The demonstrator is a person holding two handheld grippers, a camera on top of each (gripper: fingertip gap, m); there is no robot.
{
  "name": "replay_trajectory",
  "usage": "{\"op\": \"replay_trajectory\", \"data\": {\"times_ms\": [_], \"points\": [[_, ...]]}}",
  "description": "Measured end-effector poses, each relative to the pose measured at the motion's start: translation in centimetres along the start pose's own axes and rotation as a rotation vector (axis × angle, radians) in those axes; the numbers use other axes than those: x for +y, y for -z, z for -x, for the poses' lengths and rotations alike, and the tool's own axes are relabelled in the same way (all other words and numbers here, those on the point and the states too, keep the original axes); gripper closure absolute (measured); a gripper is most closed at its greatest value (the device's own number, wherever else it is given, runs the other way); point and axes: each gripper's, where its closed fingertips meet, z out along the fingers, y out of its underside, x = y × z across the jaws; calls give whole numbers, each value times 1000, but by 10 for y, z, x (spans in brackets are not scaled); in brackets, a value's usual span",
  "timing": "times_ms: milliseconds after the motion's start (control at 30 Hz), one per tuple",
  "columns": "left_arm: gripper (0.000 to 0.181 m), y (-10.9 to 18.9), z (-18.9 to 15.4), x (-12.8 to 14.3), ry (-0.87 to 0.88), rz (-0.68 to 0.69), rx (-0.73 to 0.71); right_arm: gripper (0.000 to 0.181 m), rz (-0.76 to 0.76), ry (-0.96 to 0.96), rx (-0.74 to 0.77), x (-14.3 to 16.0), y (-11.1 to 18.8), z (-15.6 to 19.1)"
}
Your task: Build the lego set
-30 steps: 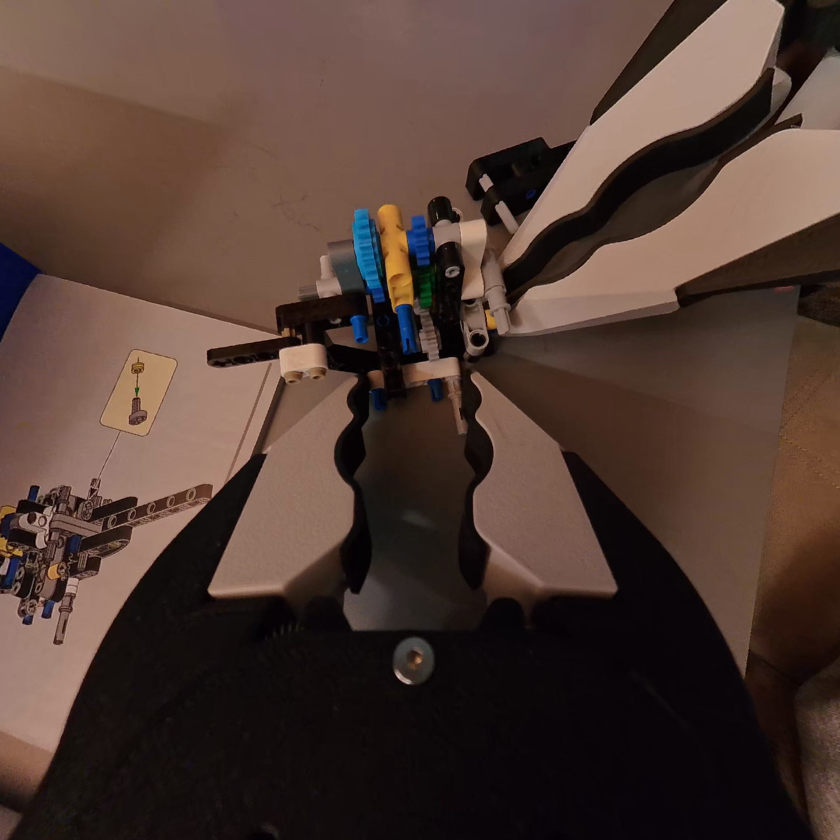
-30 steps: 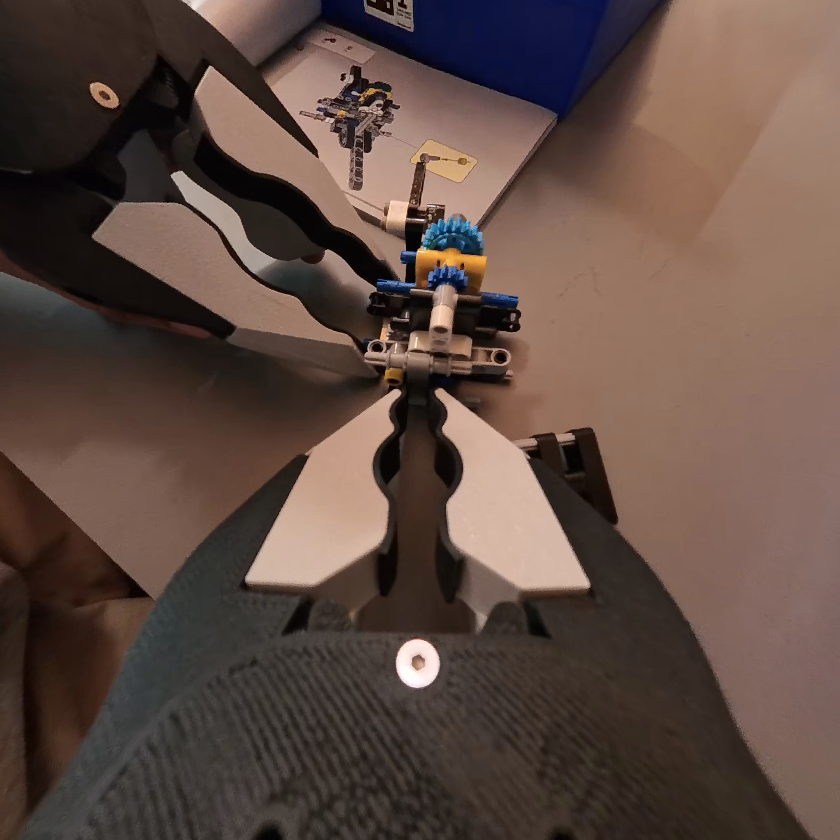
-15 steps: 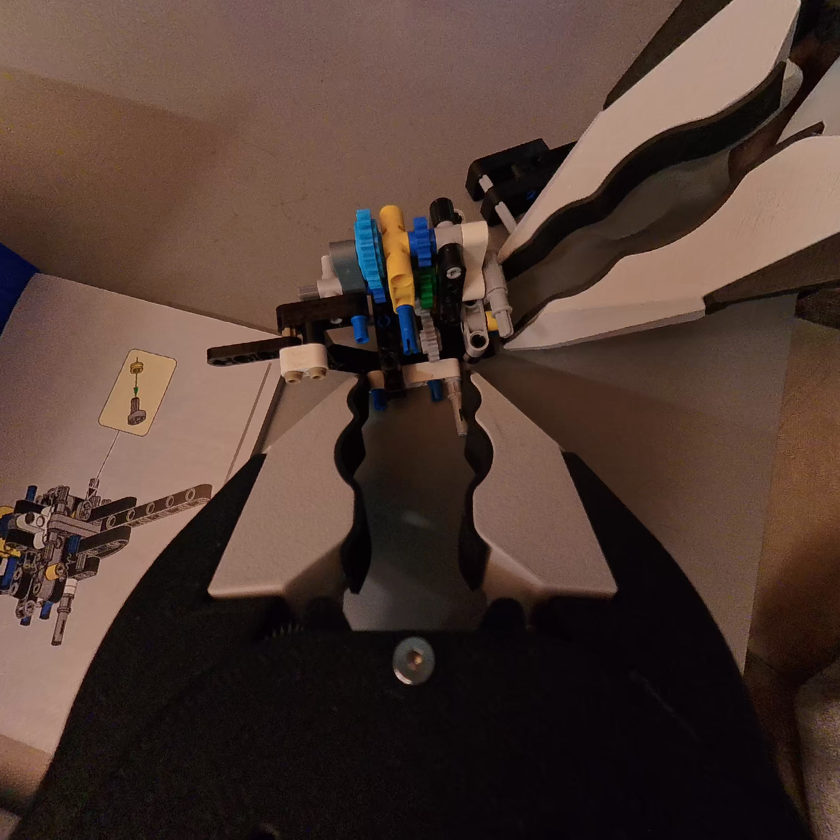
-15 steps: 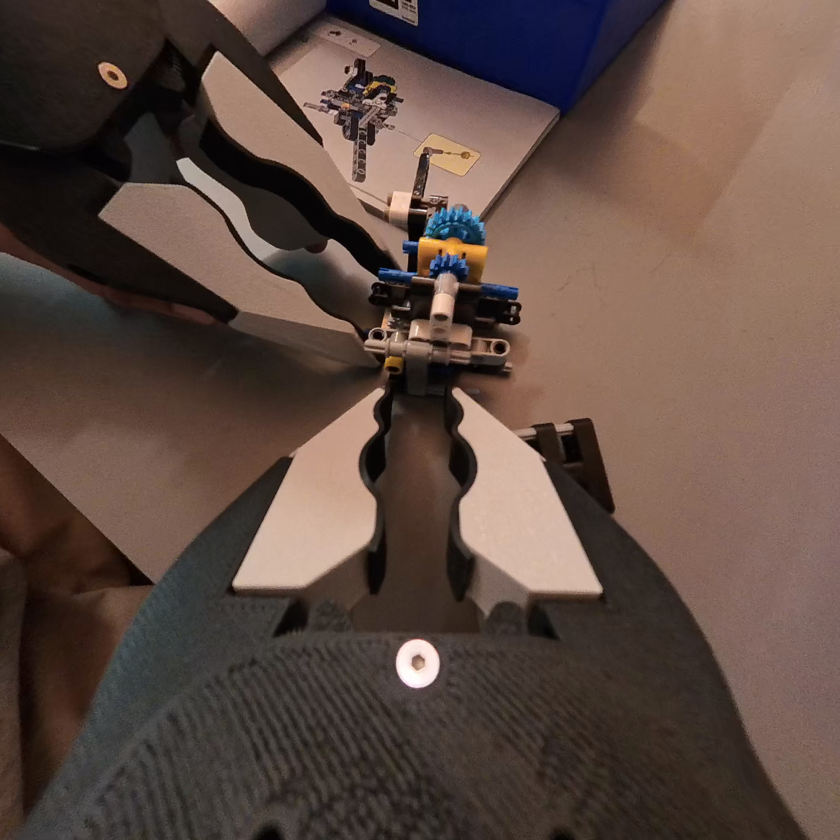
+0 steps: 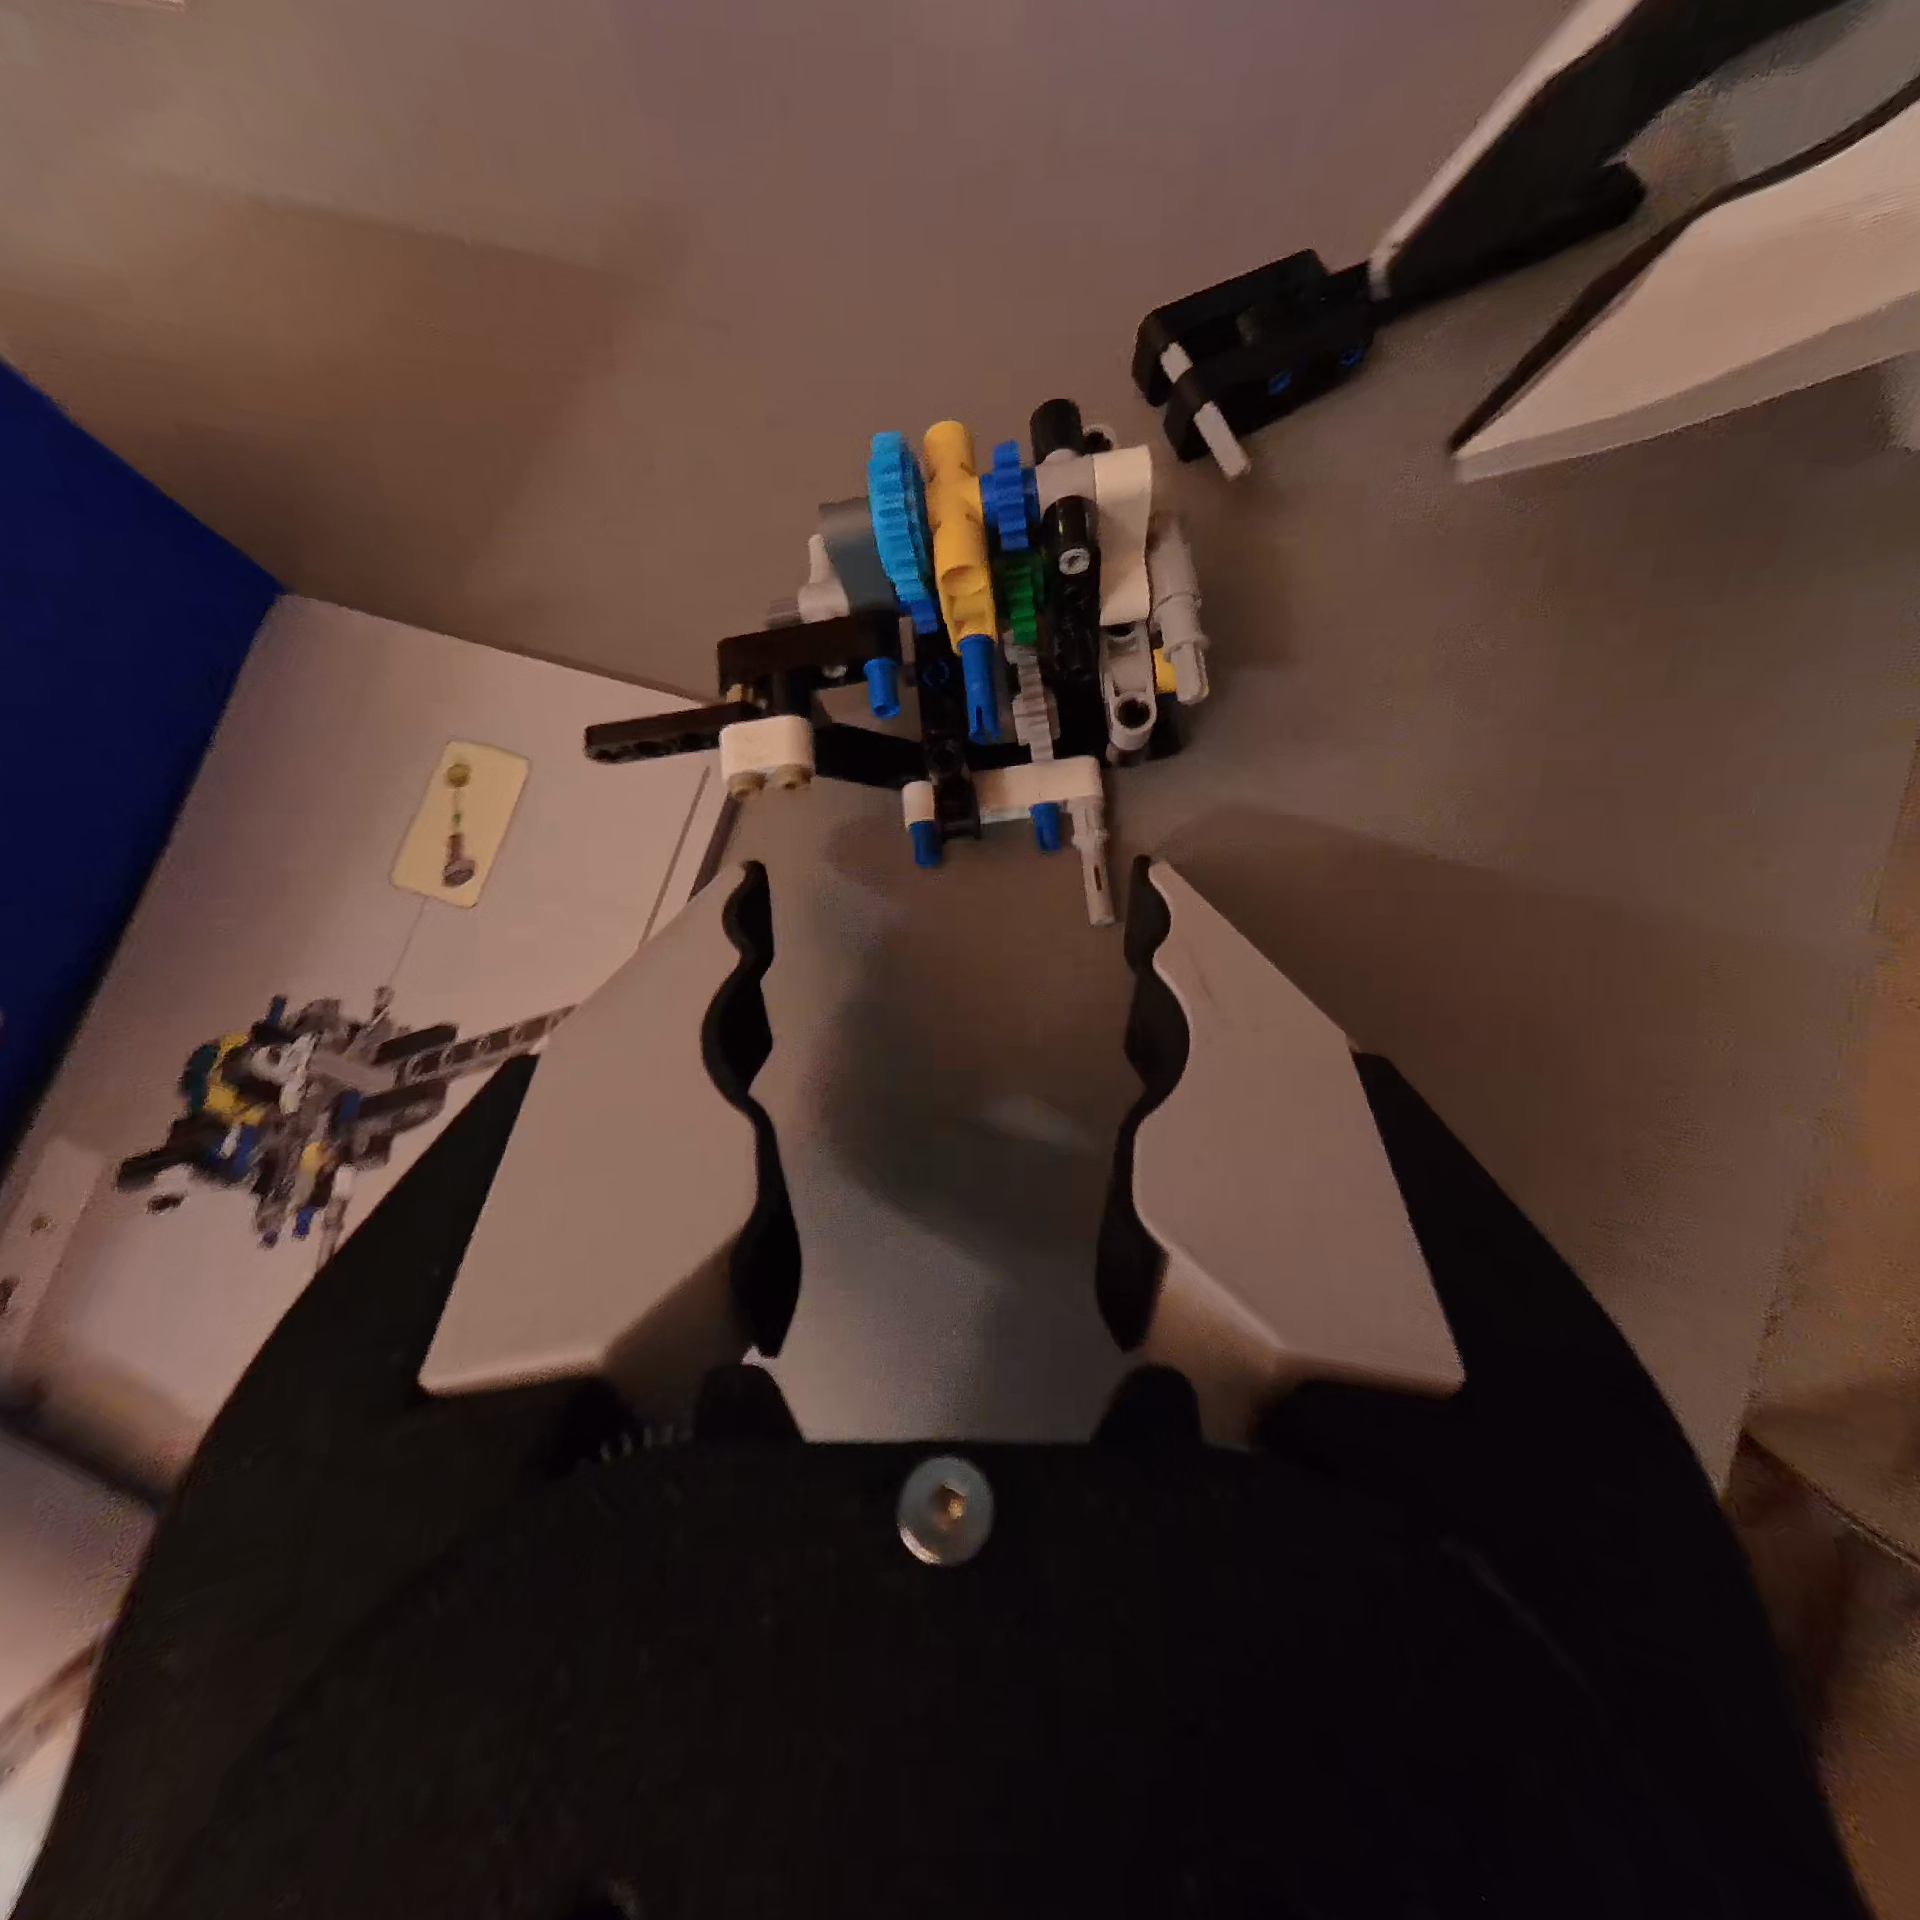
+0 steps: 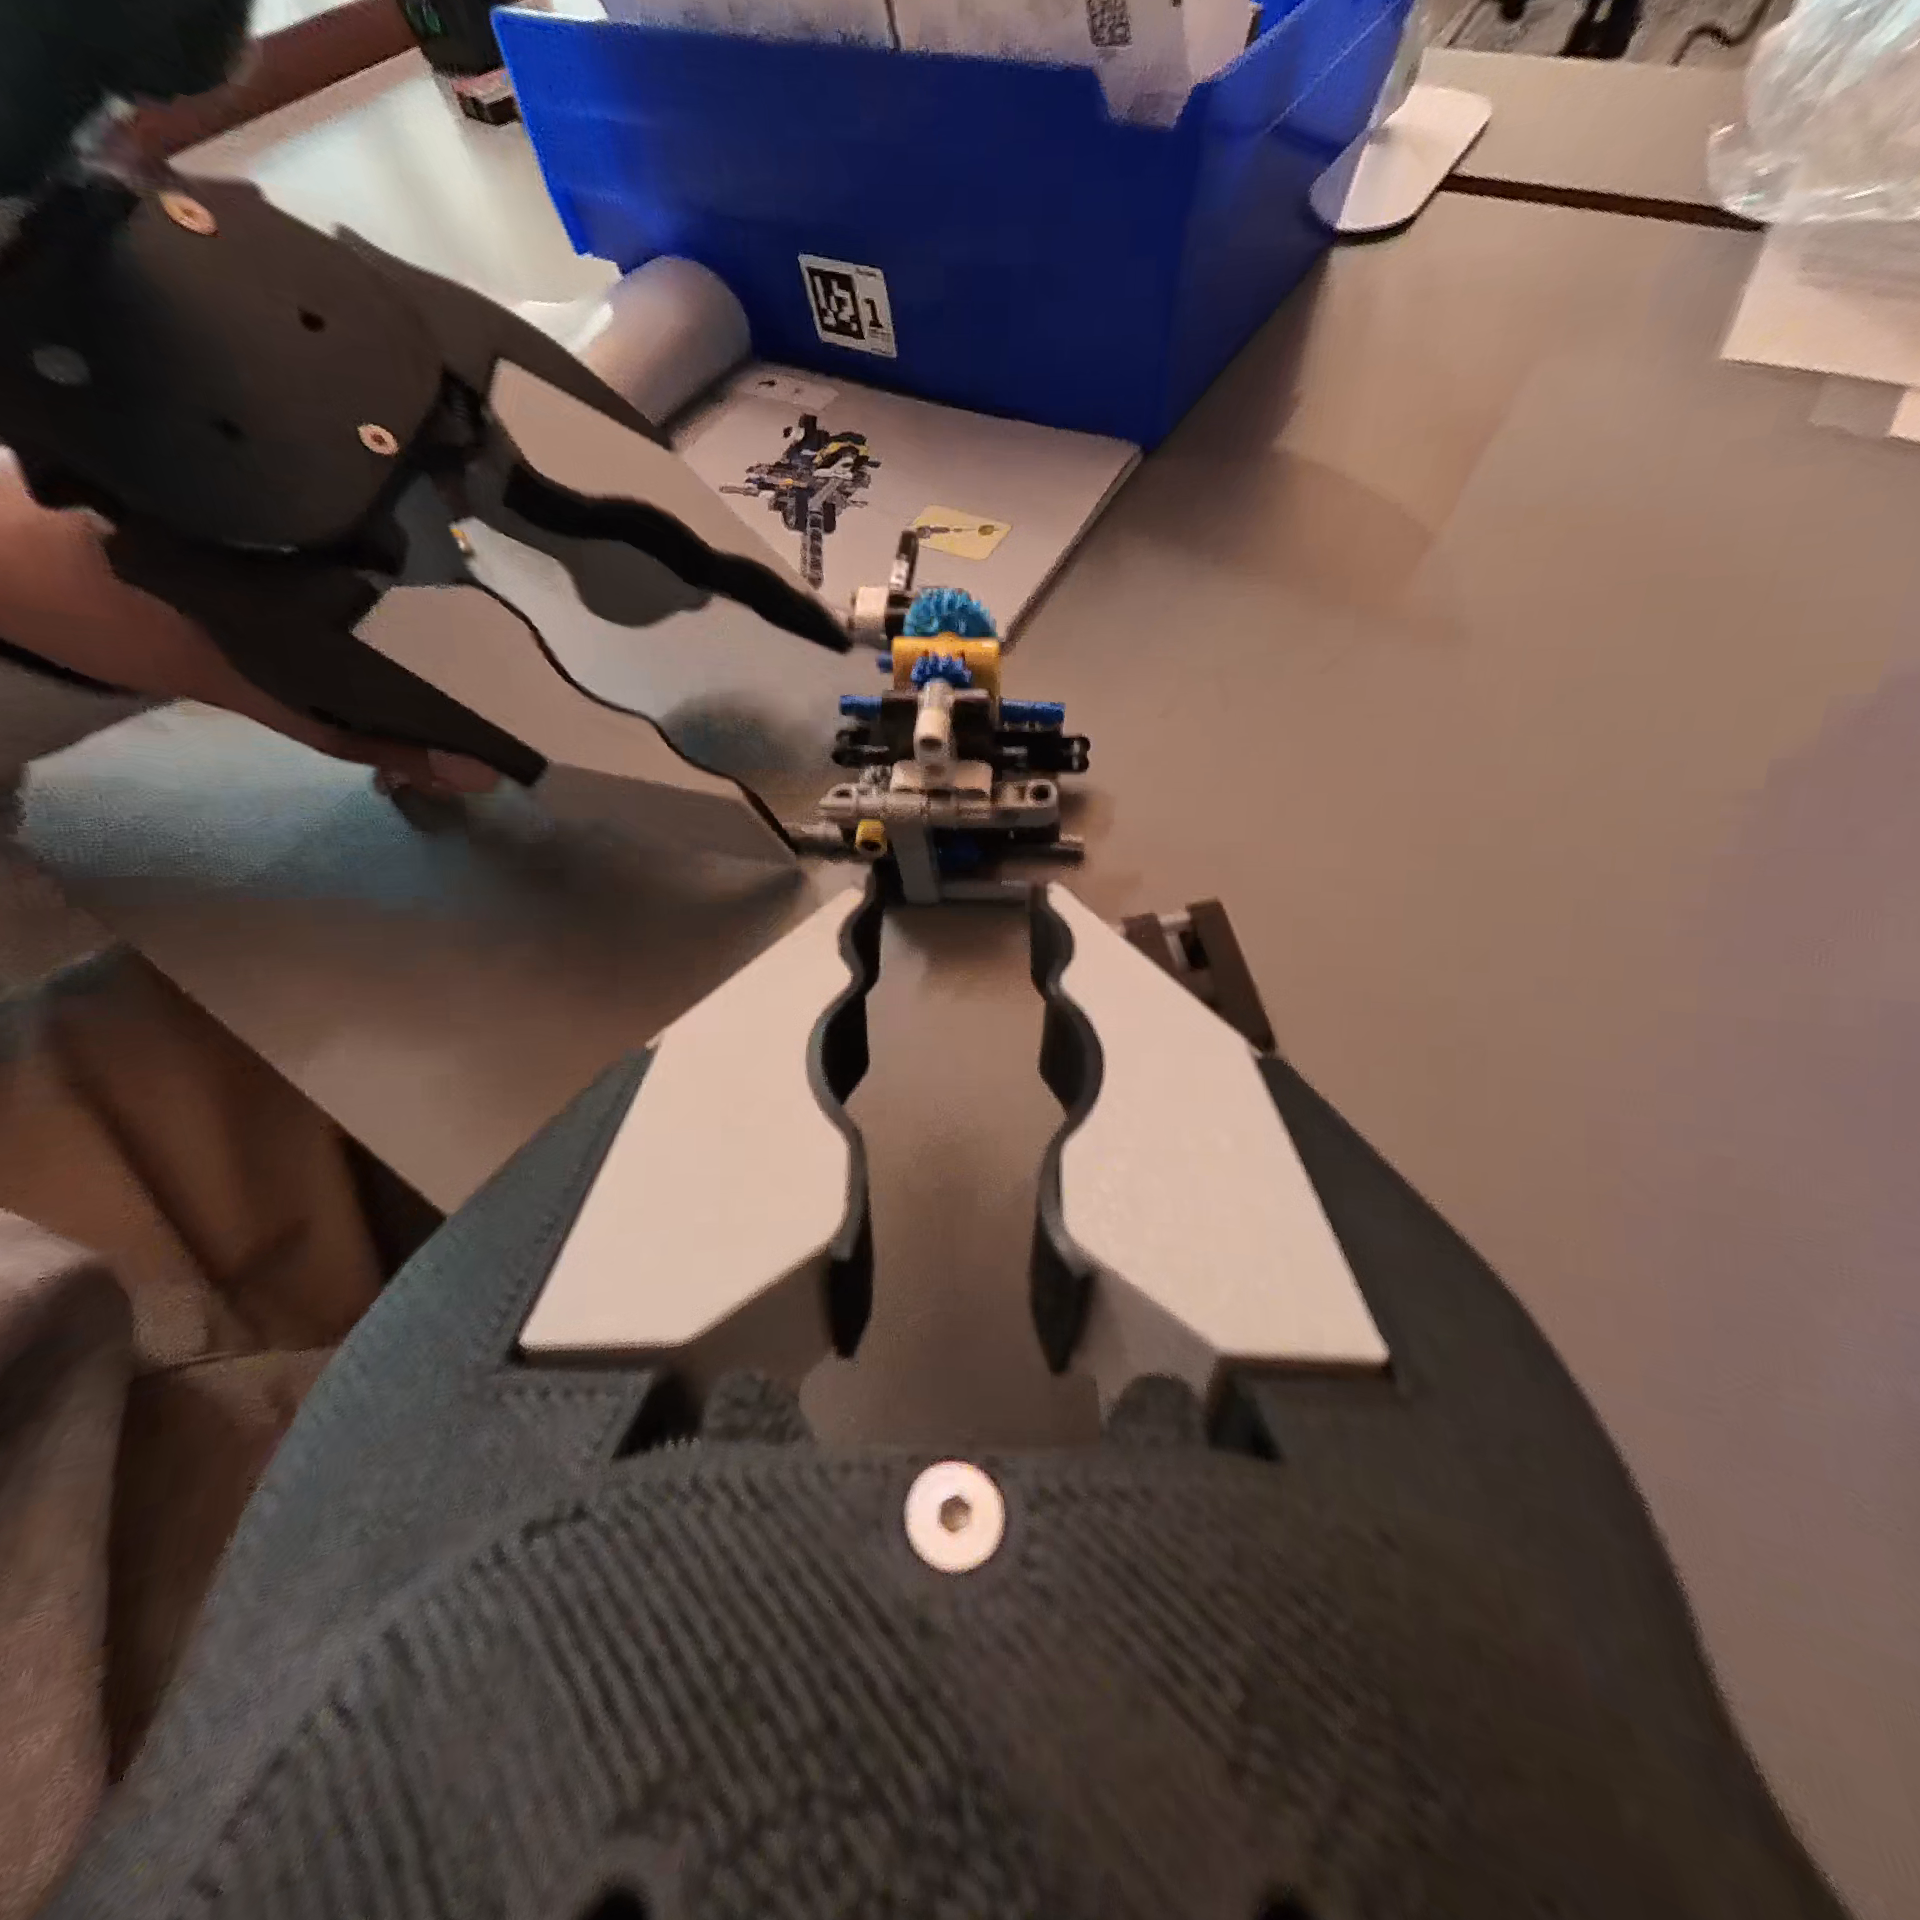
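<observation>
The lego assembly [image 5: 977, 644] stands on the grey table, with blue gears, a yellow block, black beams and white and grey connectors. It also shows in the right wrist view [image 6: 945, 748]. My left gripper [image 5: 945, 873] is open and empty, its tips just short of the assembly's near side. My right gripper [image 6: 954, 902] is open and empty, its tips right at the assembly's grey end. A loose black piece [image 5: 1247, 353] lies by the right gripper [image 5: 1418, 364], and is partly hidden behind the right finger in the right wrist view [image 6: 1205, 956]. The left gripper [image 6: 821, 743] shows there too, reaching in from the left.
The open instruction booklet [image 6: 935, 488] lies just behind the assembly, against a blue bin [image 6: 935, 208]. A grey cylinder [image 6: 665, 332] lies left of the bin. A white stand [image 6: 1392, 156] and clear plastic [image 6: 1818, 125] are at the back right. The table edge [image 6: 312, 1091] runs near left. My right gripper's tips are some 4 cm from the loose black piece [image 5: 1247, 353].
My right gripper opened, let go of the assembly's grey end and pulled back. My left gripper opened wider and backed off. The assembly stays on the table.
</observation>
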Motion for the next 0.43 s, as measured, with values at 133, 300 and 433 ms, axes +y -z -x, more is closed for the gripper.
{"op": "replay_trajectory", "data": {"times_ms": [133, 300, 433], "points": [[112, 28, -10, -1, 77, -88, -43, 154, -46, -68, 16, 13, 24, 2], [109, 65, -21, 1, 193, -271, -87, 152, -156, -168, -33, 1, 36, 1], [111, 78, -26, 3, 306, -405, -41, 148, -116, -188, -22, 9, 31, -3]]}}
